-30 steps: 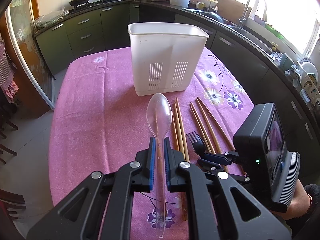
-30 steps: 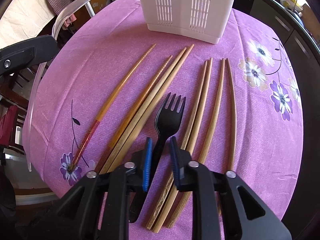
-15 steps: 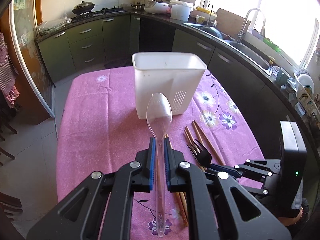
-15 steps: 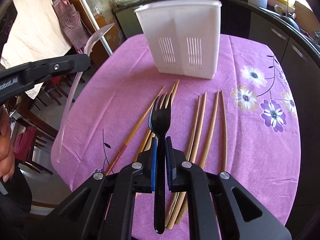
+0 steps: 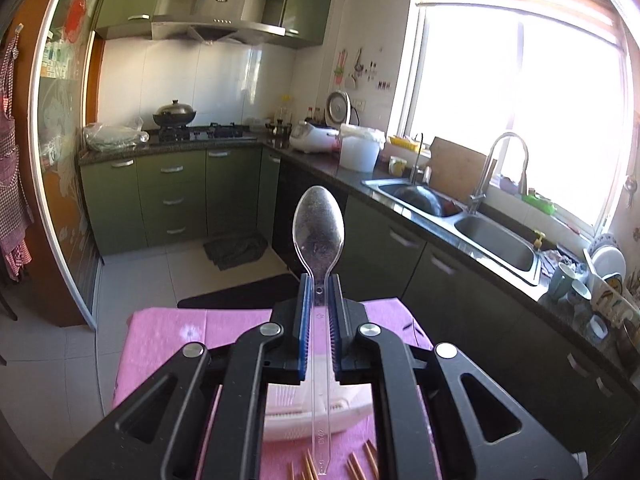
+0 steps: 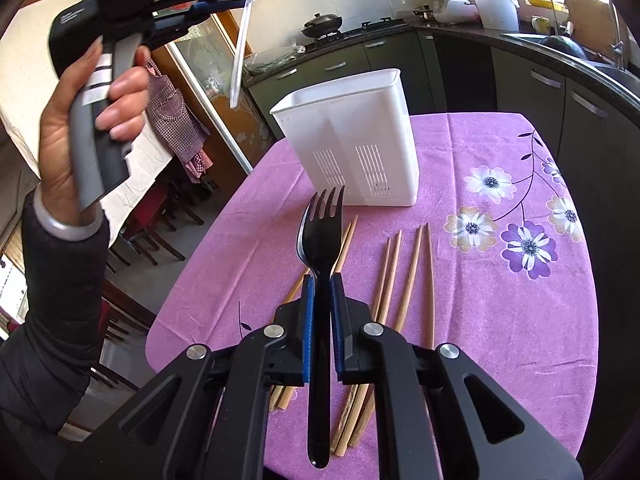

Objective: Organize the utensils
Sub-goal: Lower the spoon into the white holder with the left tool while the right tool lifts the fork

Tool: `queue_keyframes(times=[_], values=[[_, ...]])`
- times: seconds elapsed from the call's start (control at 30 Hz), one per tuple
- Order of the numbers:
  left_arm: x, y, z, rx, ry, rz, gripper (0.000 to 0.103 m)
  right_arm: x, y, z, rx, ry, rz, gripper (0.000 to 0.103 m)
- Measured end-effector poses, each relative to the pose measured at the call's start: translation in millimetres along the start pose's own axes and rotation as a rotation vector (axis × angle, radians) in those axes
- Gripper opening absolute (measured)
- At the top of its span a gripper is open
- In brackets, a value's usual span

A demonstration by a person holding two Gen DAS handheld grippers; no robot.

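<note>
Sunlit kitchen behind, green cabinets point(image 5: 172, 196) all round, and a pink flowered tablecloth point(image 6: 500, 320) spread below both tools. Ahead of the right jaws stands the white holder point(image 6: 352, 136), open top waiting for cutlery. Chopsticks point(image 6: 408, 276) lie on the cloth beneath those jaws, apparently next in line. Right gripper point(image 6: 320, 320) is clamped on the black fork point(image 6: 320, 248), tines forward, clear of the cloth. Left gripper point(image 5: 319, 320) pinches the clear spoon point(image 5: 319, 228), bowl ahead, raised high, likely for dropping in.
</note>
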State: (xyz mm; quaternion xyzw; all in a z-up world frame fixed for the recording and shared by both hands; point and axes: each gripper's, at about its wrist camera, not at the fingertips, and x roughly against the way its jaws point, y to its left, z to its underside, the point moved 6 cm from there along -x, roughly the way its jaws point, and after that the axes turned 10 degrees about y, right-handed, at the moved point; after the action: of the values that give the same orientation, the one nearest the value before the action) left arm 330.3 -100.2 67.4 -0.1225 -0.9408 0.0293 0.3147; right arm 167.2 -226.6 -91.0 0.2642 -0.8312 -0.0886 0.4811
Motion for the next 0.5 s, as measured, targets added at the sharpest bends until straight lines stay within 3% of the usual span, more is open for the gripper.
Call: queue_keyframes(times=[0.2, 0.5], values=[[-41, 1, -17, -0.009, -0.081, -0.065, 0.008, 14, -10, -6, -0.021, -0.052, -0.012, 0.009], [-76, 6, 15, -0.030, -0.048, -0.113, 0.008, 24, -11, -24, -0.007, -0.097, 0.001, 0.009]])
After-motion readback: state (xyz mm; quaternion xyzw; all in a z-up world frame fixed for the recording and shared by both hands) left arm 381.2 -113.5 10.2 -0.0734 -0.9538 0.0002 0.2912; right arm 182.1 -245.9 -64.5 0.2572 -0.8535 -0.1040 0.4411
